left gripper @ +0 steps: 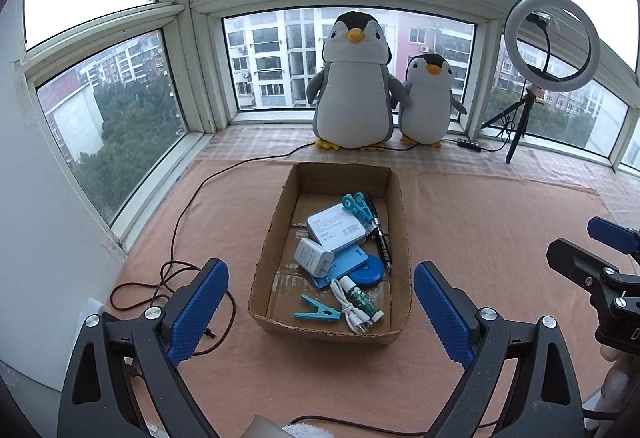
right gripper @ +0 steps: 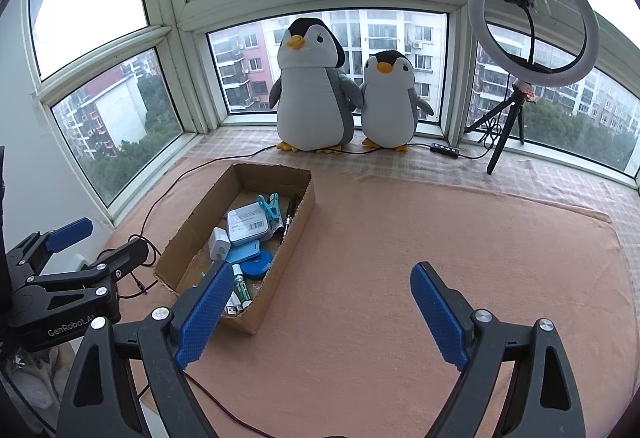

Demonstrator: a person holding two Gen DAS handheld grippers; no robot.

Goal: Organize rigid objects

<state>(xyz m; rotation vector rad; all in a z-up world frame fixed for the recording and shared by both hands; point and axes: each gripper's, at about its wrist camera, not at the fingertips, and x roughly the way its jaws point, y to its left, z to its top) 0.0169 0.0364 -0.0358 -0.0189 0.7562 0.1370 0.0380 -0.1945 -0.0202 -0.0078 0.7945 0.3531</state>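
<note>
An open cardboard box (left gripper: 276, 234) (right gripper: 298, 212) sits on the pink mat. It holds a white power bank (left gripper: 336, 227) (right gripper: 248, 223), a white plug adapter (left gripper: 313, 257), a blue card and blue tape measure (left gripper: 370, 270), teal clips (left gripper: 318, 309), a white cable (left gripper: 350, 306), a green tube (left gripper: 362, 298) and a black pen (left gripper: 380, 234). My left gripper (left gripper: 320, 314) is open and empty, just in front of the box. My right gripper (right gripper: 320, 318) is open and empty, to the right of the box.
Two plush penguins (left gripper: 354, 82) (right gripper: 316, 86) stand on the windowsill. A ring light on a tripod (left gripper: 552, 42) (right gripper: 532, 18) stands at the right. A dark cable (left gripper: 176, 238) runs over the mat left of the box. The right gripper shows at the edge of the left wrist view (left gripper: 600, 262).
</note>
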